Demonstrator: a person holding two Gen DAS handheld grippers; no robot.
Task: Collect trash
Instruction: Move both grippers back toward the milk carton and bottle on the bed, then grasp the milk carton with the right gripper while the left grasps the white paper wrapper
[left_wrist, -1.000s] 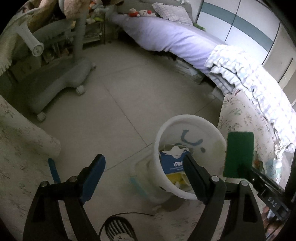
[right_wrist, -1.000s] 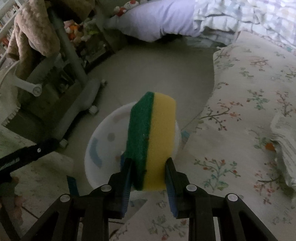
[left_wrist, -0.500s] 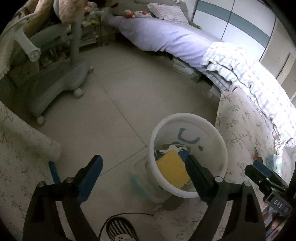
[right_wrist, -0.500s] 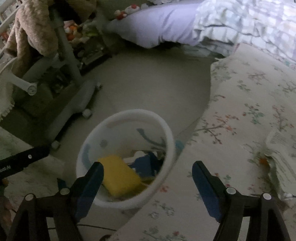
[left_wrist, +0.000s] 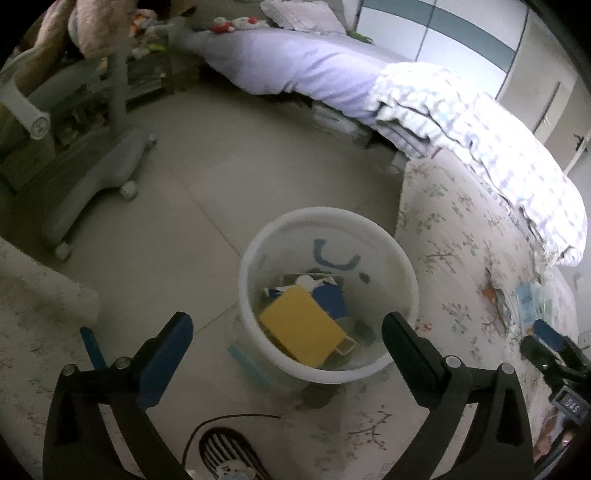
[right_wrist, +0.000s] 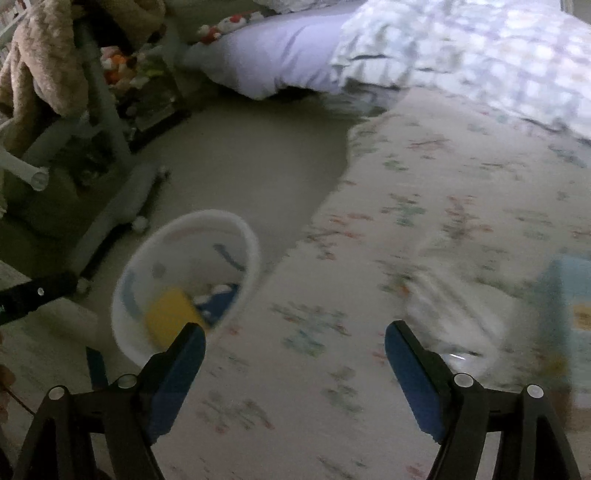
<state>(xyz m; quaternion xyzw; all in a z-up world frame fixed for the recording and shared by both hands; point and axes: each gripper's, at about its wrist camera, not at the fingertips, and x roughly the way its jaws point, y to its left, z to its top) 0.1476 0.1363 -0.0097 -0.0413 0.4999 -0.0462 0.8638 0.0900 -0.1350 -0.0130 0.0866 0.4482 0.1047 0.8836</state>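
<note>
Sponge (left_wrist: 301, 331) in bin (left_wrist: 400, 254), below tool (left_wrist: 286, 345)

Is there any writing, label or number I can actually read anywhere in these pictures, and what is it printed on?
"DAS": white letters on a small dark tag on the right gripper, at the right edge of the left wrist view; possibly only part of a longer word.
Blue curved marks inside the white plastic bin: a drawing, not letters.
Blue carton in the bin, beside the yellow sponge: no print legible.
Light blue box on the floral cover: too blurred to read.
</note>
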